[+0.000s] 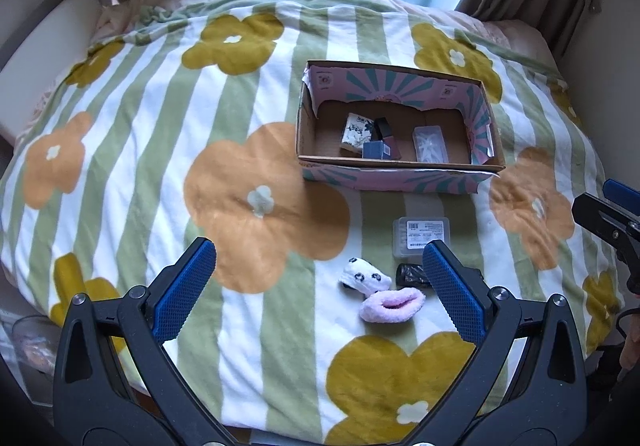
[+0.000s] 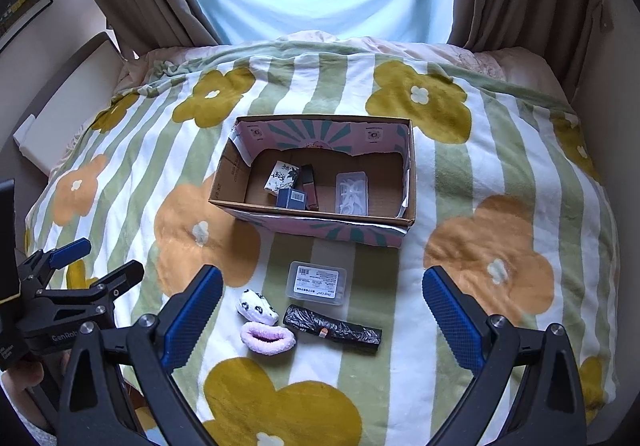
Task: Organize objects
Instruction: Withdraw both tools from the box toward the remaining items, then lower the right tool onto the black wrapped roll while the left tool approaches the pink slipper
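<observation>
The right hand-held gripper hangs over the bed with its jaws spread wide and nothing between them; the left hand-held gripper is likewise spread and empty.

Just ahead of both, on the flowered blanket, lie four loose things close together: a pink fuzzy sock, a panda-print sock touching it, a black bag roll, and a clear labelled plastic case.

Beyond them stands the open cardboard box, already holding small packets and another clear case.

The next pick is probably a sock. Press down into the soft blanket, close around the middle, then lift clear over the box's near wall.
</observation>
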The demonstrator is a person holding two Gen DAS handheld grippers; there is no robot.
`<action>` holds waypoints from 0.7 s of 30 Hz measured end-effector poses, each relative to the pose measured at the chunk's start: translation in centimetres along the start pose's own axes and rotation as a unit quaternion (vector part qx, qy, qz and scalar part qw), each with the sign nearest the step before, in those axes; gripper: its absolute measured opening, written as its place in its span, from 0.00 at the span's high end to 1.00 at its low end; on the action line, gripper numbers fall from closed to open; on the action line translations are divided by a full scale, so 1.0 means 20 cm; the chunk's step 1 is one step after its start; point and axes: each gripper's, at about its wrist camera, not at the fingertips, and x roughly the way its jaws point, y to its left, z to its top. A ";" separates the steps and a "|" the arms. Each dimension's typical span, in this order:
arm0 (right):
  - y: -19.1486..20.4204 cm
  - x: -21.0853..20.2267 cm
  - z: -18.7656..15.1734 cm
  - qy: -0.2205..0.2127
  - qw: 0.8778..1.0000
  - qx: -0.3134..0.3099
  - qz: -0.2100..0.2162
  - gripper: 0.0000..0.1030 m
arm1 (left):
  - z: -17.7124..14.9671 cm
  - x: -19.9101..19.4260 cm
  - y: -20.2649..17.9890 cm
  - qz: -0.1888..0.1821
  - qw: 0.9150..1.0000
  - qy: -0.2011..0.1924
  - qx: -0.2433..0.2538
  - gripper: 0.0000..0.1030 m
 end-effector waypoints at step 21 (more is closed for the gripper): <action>-0.14 0.55 -0.37 0.037 0.963 -0.248 0.096 0.08 | -0.45 0.44 -0.25 -0.018 0.995 0.030 -0.096 0.00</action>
